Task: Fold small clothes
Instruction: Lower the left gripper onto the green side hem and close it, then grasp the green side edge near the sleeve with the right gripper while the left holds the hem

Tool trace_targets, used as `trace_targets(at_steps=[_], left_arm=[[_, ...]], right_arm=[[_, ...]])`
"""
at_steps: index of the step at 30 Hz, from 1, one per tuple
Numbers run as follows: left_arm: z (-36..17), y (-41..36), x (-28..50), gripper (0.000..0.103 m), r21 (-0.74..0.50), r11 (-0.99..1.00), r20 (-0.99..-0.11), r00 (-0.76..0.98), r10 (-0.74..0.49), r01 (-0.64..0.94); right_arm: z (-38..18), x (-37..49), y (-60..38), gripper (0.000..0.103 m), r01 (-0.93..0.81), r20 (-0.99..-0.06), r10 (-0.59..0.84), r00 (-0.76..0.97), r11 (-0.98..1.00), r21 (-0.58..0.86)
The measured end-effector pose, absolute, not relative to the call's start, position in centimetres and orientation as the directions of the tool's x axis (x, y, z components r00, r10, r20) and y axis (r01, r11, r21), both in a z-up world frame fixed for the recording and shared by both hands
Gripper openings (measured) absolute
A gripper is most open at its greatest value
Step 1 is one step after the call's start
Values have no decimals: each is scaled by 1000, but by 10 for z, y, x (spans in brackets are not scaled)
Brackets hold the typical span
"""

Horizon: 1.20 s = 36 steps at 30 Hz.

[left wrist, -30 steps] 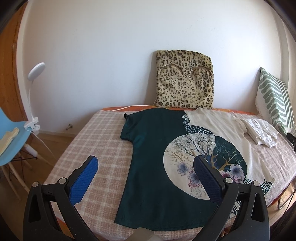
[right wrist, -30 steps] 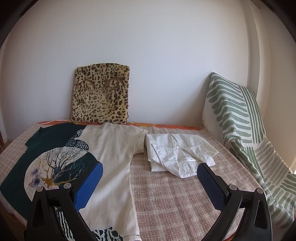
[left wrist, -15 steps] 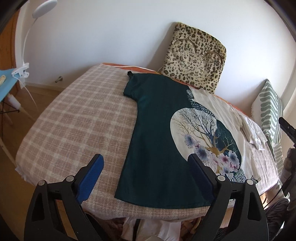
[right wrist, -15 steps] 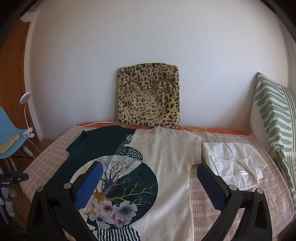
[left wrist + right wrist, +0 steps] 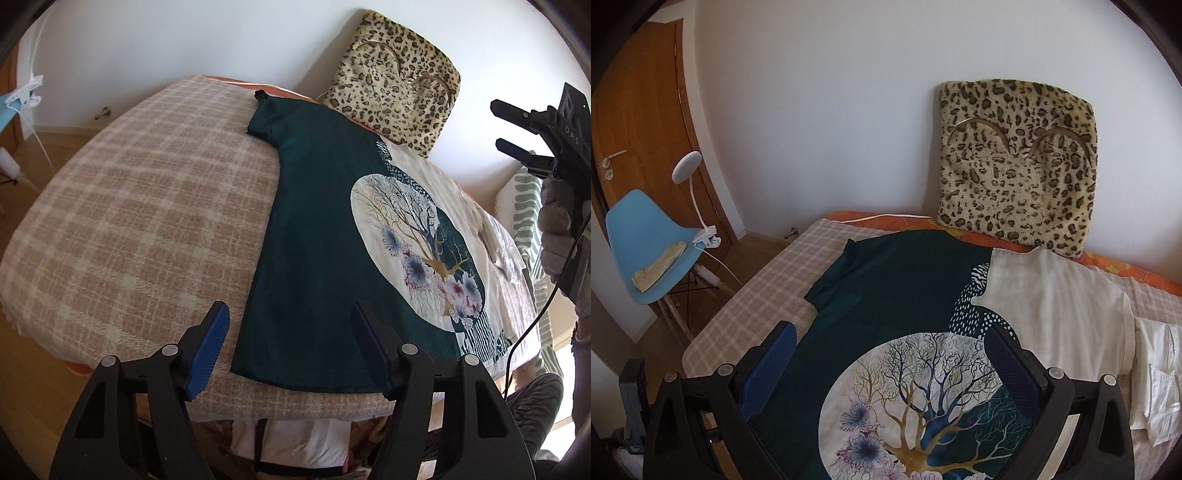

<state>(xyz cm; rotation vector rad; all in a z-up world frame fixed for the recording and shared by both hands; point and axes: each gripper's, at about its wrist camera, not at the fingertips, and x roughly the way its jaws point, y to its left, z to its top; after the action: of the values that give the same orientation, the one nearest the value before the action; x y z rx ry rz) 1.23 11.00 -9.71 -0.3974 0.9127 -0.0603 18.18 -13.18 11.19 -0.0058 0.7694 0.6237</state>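
T-shirt (image 5: 314,258), flat on bed (image 5: 129,221), long axis running away; hem corner nearest closing, empty left gripper (image 5: 290,334); right gripper (image 5: 890,354) apart, empty, over the print.

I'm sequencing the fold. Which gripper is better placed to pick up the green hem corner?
Left, likely. The left gripper hovers at the shirt's green hem corner, jaws closing, nothing pinched. The right gripper hangs over the printed middle.
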Motion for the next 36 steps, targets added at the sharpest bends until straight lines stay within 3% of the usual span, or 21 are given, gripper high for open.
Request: trace_targets(at_steps=[4,7,13,20,25,31,36], left_arm=[[-106,107,17,62,-350,930,-778,588,-223,-110],[-110,106,21,53,-372,922,-779,575,-250,-104],[-115,104,26,42,-376,918,-787,566,-246,-123],[-122,112,33,11,-462,877,-760,567,-318,-128],[-123,110,34,8,-485,867,-748,567,-344,-114],[-117,105,36,6,-494,866,-731,578,-362,-82],[-120,101,35,4,-495,867,-727,576,-374,-61]], right_arm=[[108,206,-94,103,-541,-684,545,484,801,255],[104,223,-64,102,-557,-710,545,446,790,257],[89,259,-10,93,-547,-747,541,387,787,286],[60,299,50,85,-525,-787,528,319,790,318],[22,320,90,72,-517,-822,496,281,799,306],[-6,341,132,69,-528,-845,463,266,804,274],[-19,365,157,58,-531,-865,425,267,814,236]])
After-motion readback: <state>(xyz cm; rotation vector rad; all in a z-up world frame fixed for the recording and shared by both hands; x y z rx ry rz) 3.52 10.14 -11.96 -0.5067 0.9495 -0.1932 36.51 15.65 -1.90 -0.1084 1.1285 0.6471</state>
